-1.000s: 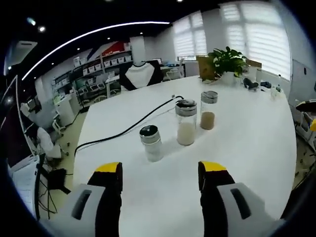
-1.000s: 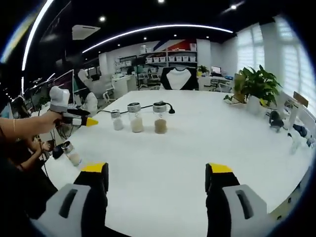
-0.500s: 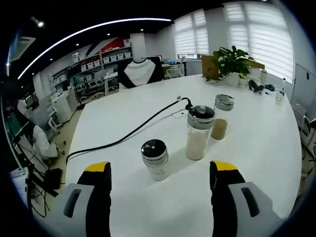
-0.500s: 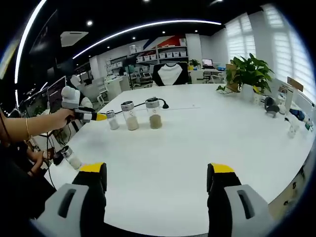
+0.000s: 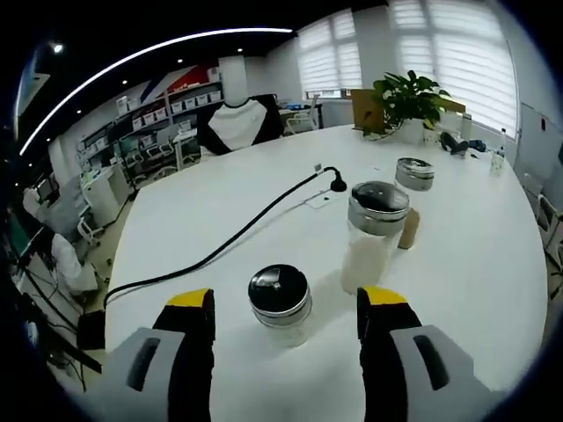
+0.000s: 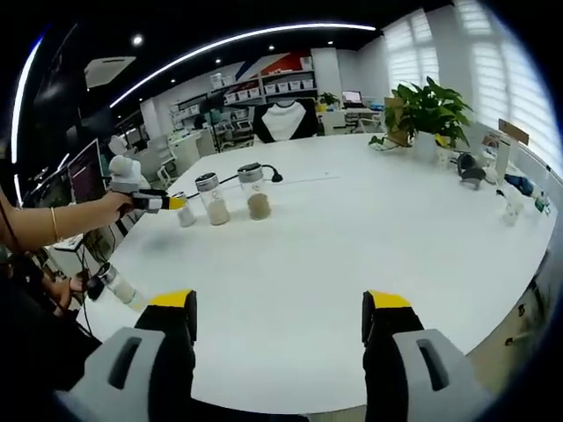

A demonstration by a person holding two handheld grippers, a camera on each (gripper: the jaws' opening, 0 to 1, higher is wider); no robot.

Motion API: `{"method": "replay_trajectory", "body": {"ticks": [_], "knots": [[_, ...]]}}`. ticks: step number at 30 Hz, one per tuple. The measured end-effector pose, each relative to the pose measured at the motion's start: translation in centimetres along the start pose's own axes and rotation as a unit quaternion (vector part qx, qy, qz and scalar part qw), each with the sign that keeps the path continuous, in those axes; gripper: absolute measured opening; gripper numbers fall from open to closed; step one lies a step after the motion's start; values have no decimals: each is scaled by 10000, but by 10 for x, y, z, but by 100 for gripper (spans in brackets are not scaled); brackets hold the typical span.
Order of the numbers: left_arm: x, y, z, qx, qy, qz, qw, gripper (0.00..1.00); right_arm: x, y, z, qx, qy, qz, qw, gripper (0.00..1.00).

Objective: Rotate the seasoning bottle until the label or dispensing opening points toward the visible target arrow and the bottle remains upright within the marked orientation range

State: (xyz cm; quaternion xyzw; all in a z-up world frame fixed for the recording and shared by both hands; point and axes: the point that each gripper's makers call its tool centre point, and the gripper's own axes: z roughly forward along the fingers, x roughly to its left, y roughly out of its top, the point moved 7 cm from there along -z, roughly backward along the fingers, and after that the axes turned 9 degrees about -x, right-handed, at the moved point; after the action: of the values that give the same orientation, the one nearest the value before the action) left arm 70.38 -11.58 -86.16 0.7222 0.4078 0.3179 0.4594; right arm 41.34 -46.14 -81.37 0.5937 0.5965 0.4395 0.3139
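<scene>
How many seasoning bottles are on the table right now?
3, in a row: the short bottle between the left tool's jaws, the middle bottle beyond it, the far bottle partly hidden behind that.

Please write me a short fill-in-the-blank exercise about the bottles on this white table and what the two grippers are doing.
1. The number of bottles standing in a row on the table is ____.
2. The short bottle nearest the left gripper has a lid coloured ____.
3. The jaws of the right gripper are ____.
4. The cable on the table is coloured ____.

Missing words: three; black; open; black
</scene>
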Motion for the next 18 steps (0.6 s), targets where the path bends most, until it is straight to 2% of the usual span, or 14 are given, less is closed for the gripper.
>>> {"method": "replay_trajectory", "body": {"ticks": [2,5,7,8,9,12,13,15,18], "knots": [[3,-1,4,52,7,-414,9991,63,-2,-2,-1,37,-106,2,9999,74],[7,-2,8,81,32,-266,9996,63,-5,-5,-2,55,-157,83,9998,74],[5,-6,11,222,-20,-327,9992,58,-5,-7,-2,72,-166,118,9998,73],[4,-10,11,414,-56,-304,9987,56,-6,-7,-2,71,-195,138,9997,73],[5,-11,10,492,10,-243,9985,53,-6,-8,-3,86,-208,162,9996,73],[3,-10,12,404,-25,-255,9989,47,-6,-8,-4,74,-217,206,9995,73],[2,-8,13,326,-65,-381,9987,47,-6,-8,-4,72,-219,205,9995,73],[1,-7,15,324,-83,-387,9987,46,-7,-7,-5,72,-237,201,9995,72],[0,-4,16,357,-35,-425,9985,35,-7,-9,-6,136,-228,265,9993,72]]}}
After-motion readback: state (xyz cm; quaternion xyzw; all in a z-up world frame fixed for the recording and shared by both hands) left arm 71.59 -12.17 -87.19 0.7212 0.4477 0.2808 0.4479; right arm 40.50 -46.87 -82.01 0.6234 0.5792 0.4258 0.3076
